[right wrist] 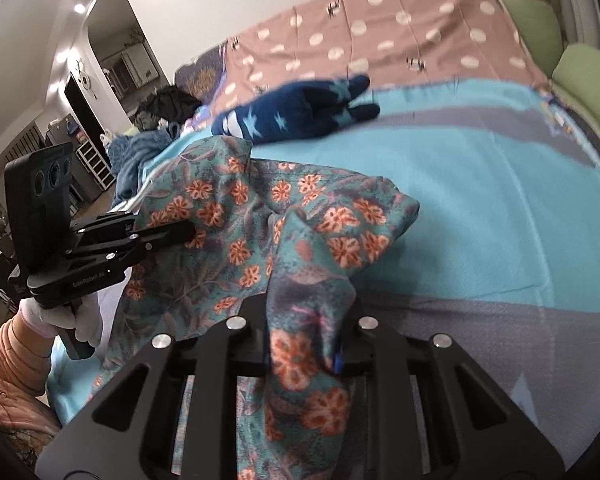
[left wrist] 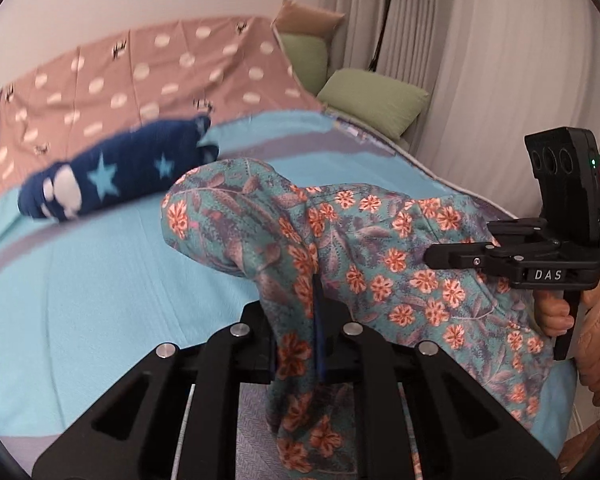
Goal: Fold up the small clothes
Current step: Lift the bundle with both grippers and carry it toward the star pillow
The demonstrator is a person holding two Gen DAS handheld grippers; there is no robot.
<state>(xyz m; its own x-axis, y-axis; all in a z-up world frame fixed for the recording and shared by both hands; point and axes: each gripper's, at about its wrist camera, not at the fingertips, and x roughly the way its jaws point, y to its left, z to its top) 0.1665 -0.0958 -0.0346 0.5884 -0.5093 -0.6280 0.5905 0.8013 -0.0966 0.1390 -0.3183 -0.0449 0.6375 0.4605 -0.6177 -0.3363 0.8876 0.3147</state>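
Note:
A teal garment with orange flowers (left wrist: 380, 248) is held up over the bed between both grippers; it also shows in the right wrist view (right wrist: 260, 224). My left gripper (left wrist: 308, 320) is shut on one bunched edge of it. My right gripper (right wrist: 304, 344) is shut on the other edge. Each gripper shows in the other's view, the right one (left wrist: 440, 258) and the left one (right wrist: 188, 232), both clamped on the cloth. A dark blue garment with light stars (left wrist: 112, 176) lies folded farther back on the bed, also in the right wrist view (right wrist: 300, 112).
The bed has a turquoise and grey blanket (left wrist: 80, 280) and a pink dotted sheet (left wrist: 160, 68) behind it. Green pillows (left wrist: 372, 100) lie at the far right by the curtain. A pile of clothes (right wrist: 140, 148) sits at the bed's left end.

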